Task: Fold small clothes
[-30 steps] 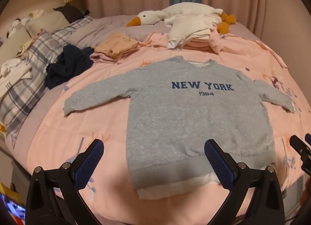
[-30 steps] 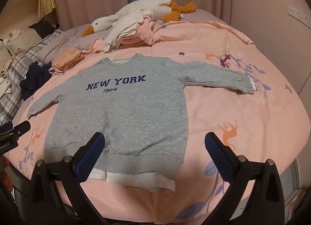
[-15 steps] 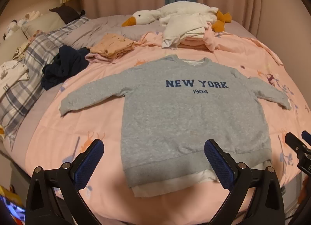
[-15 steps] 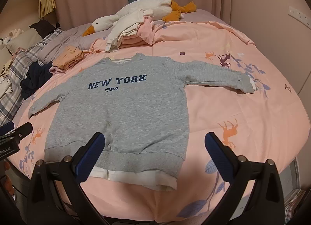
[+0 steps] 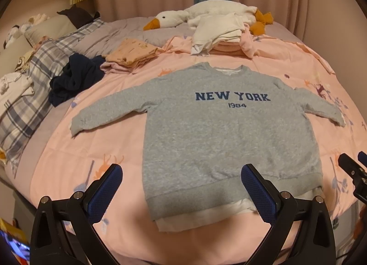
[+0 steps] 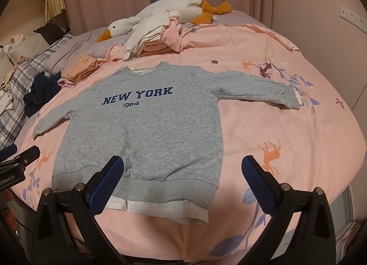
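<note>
The grey sweatshirt [image 5: 229, 136] lies flat, face up, on the bed [image 5: 96, 150], unfolded. Near its hem, the left gripper [image 5: 181, 187] and right gripper [image 6: 183, 179] hover wide, empty. Next, probably, each takes a sleeve.

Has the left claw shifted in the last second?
Yes. In its own view the grey sweatshirt and goose plush have slid left, so the left claw has shifted or turned right, still open above the hem.

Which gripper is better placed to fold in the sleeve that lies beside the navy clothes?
Left. The left gripper is open over the hem's left end, on the side of that sleeve of the grey sweatshirt. The right gripper is open nearer the opposite sleeve.
</note>
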The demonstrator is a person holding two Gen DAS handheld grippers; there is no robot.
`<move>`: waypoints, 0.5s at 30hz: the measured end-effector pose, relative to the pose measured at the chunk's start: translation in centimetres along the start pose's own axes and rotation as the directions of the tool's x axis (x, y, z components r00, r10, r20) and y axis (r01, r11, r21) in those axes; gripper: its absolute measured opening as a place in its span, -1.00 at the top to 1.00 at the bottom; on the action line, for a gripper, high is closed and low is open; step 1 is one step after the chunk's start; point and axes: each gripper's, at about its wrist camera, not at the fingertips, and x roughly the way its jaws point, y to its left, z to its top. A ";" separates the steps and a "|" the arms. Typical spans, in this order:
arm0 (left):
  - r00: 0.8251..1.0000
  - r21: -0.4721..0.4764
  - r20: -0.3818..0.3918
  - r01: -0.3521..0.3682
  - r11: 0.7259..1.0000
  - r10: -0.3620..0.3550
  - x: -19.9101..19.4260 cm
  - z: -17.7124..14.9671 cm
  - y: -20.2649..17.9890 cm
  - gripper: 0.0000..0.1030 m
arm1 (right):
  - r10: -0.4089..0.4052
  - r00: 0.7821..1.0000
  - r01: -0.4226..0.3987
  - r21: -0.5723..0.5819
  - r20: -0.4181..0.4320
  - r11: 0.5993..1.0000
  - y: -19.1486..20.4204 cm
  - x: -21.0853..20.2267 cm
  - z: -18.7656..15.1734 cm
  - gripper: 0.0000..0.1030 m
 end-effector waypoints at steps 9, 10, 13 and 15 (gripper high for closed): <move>1.000 0.002 -0.005 0.004 1.000 -0.004 0.1 0.0 0.0 -0.98 | 0.005 1.000 -0.005 0.004 0.003 1.000 0.0 0.0 -0.1 -1.00; 1.000 0.003 -0.008 0.005 1.000 -0.005 0.2 0.0 0.0 -0.98 | 0.006 1.000 -0.006 0.005 0.003 1.000 -0.1 0.0 -0.1 -1.00; 1.000 0.006 -0.015 0.013 1.000 -0.013 0.3 -0.1 0.0 -0.98 | 0.009 1.000 -0.009 0.004 0.002 1.000 0.0 -0.1 -0.1 -1.00; 1.000 0.007 -0.015 0.012 1.000 -0.012 0.3 -0.2 0.0 -0.98 | 0.013 1.000 -0.013 0.004 0.003 1.000 0.0 -0.1 -0.1 -1.00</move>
